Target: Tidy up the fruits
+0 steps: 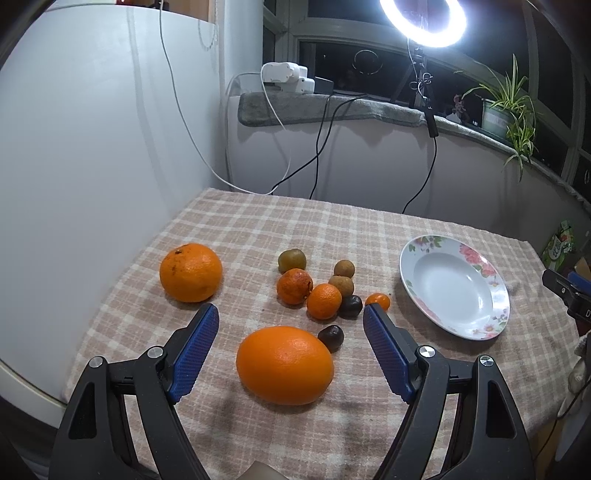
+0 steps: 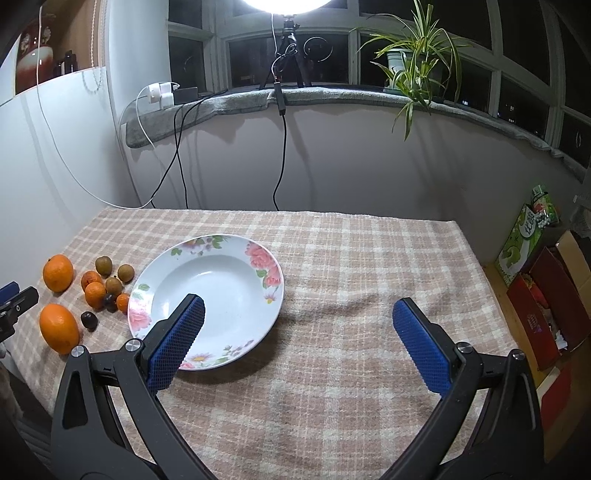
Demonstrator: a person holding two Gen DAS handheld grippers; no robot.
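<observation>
In the left wrist view my left gripper [image 1: 290, 314] is open above the checked tablecloth, its blue pads either side of a large oval orange [image 1: 284, 364] without touching it. A round orange [image 1: 190, 272] lies to the far left. A cluster of small fruits [image 1: 317, 284], orange, brown and dark, lies beyond. An empty floral plate [image 1: 455, 286] sits at the right. In the right wrist view my right gripper [image 2: 297, 308] is open and empty, its left pad over the plate's [image 2: 207, 295] near rim. The fruits [image 2: 99, 291] lie left of the plate.
A white wall panel [image 1: 92, 147] borders the table's left side. Cables [image 1: 321, 147] hang from a windowsill behind the table. A ring light [image 1: 424, 22] and a potted plant [image 2: 410, 62] stand on the sill. Boxes [image 2: 546, 295] sit on the floor past the table's right edge.
</observation>
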